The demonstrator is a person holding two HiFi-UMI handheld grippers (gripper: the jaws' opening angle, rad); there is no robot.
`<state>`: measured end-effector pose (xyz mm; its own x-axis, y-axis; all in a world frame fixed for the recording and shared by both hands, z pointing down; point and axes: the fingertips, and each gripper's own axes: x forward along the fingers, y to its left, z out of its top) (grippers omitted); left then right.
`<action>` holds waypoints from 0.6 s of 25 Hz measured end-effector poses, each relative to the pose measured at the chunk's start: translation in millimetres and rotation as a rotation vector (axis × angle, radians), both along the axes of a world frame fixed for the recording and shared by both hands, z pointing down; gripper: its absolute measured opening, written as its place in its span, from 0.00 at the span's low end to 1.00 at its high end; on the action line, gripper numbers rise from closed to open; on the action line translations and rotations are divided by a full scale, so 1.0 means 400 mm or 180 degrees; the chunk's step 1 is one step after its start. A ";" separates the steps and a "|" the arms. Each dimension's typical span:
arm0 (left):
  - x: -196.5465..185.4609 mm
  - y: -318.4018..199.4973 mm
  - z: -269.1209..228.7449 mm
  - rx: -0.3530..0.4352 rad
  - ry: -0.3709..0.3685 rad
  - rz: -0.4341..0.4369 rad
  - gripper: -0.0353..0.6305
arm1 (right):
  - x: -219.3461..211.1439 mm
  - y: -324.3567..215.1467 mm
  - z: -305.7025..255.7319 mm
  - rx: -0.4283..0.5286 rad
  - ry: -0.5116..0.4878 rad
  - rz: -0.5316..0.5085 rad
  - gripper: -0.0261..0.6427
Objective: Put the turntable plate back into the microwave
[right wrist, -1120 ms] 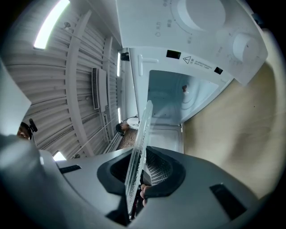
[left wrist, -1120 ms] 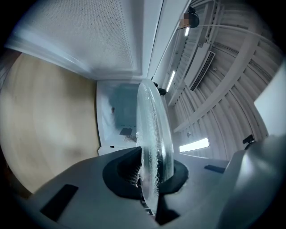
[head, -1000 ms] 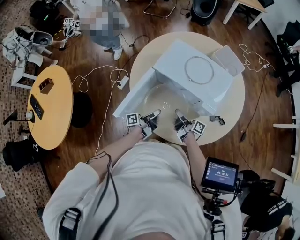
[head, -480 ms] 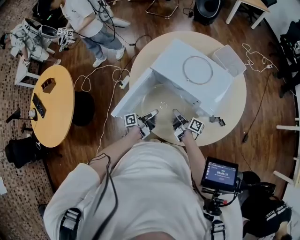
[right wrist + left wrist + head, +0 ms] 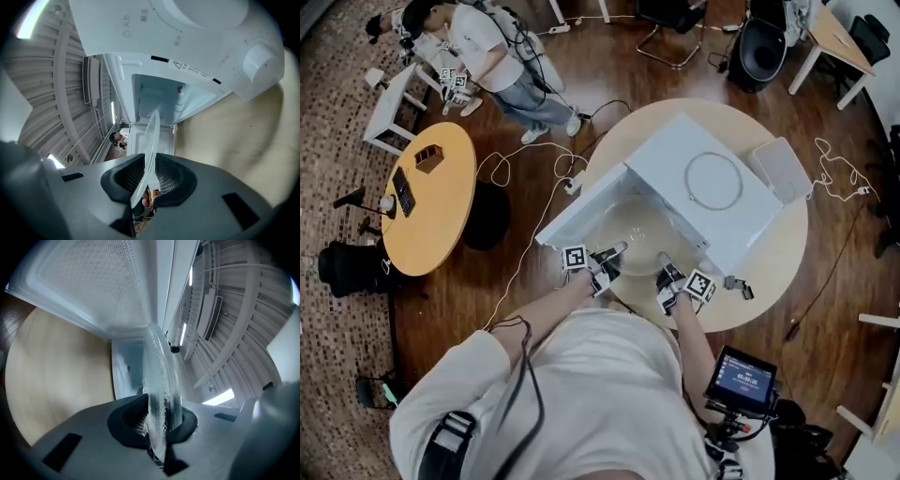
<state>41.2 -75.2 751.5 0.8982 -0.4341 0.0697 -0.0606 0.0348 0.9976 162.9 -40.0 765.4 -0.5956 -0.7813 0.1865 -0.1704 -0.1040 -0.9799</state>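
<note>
Glass turntable plate (image 5: pixel 642 228) at the mouth of the microwave (image 5: pixel 717 178), carried by both.
Left hand-held gripper (image 5: pixel 611 251) clamps its near-left rim; right hand-held gripper (image 5: pixel 664 263) has the near-right rim between pads that have just been easing apart, yet touch glass. The cavity lies straight beyond, both equally near.
</note>
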 end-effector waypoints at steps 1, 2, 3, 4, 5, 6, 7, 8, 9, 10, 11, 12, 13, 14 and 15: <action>0.008 -0.002 0.006 0.0010 -0.0025 -0.0003 0.10 | 0.010 -0.002 0.006 -0.0016 0.0001 0.0026 0.11; 0.018 -0.005 0.008 0.0025 -0.0034 -0.0009 0.10 | 0.020 -0.006 0.012 -0.0027 0.0000 0.0061 0.11; 0.026 -0.009 0.004 0.0047 -0.0023 -0.0016 0.10 | 0.026 -0.012 0.017 -0.0031 -0.0003 0.0098 0.11; 0.031 -0.016 -0.002 0.0076 0.0001 -0.0025 0.10 | 0.029 -0.020 0.021 -0.0027 -0.0003 0.0132 0.11; 0.033 -0.022 -0.010 0.0097 0.0033 -0.0035 0.10 | 0.029 -0.028 0.023 -0.0018 0.0004 0.0159 0.11; 0.031 -0.029 -0.015 0.0101 0.0060 -0.0046 0.10 | 0.027 -0.037 0.024 -0.0007 0.0019 0.0180 0.11; 0.026 -0.035 -0.013 0.0084 0.0057 -0.0055 0.10 | 0.024 -0.045 0.022 0.0010 0.0037 0.0197 0.11; 0.018 -0.039 -0.005 0.0047 0.0025 -0.0063 0.10 | 0.021 -0.053 0.019 0.0033 0.0044 0.0216 0.11; 0.012 -0.043 0.004 0.0012 -0.0007 -0.0069 0.10 | 0.020 -0.060 0.016 0.0060 0.0028 0.0236 0.11; 0.009 -0.048 0.007 0.0002 -0.0015 -0.0069 0.10 | 0.020 -0.065 0.013 0.0088 -0.0014 0.0250 0.11; 0.008 -0.051 0.007 0.0000 -0.0001 -0.0064 0.10 | 0.019 -0.068 0.010 0.0108 -0.0071 0.0254 0.11; 0.007 -0.054 0.008 -0.0018 0.0012 -0.0055 0.10 | 0.018 -0.069 0.007 0.0121 -0.0116 0.0245 0.11; 0.005 -0.055 0.014 -0.0055 0.0014 -0.0046 0.10 | 0.016 -0.069 0.007 0.0127 -0.0129 0.0228 0.11; 0.003 -0.056 0.020 -0.0090 0.0011 -0.0034 0.10 | 0.013 -0.068 0.006 0.0122 -0.0118 0.0212 0.11; 0.002 -0.058 0.021 -0.0104 0.0014 -0.0017 0.10 | 0.010 -0.068 0.007 0.0108 -0.0107 0.0205 0.11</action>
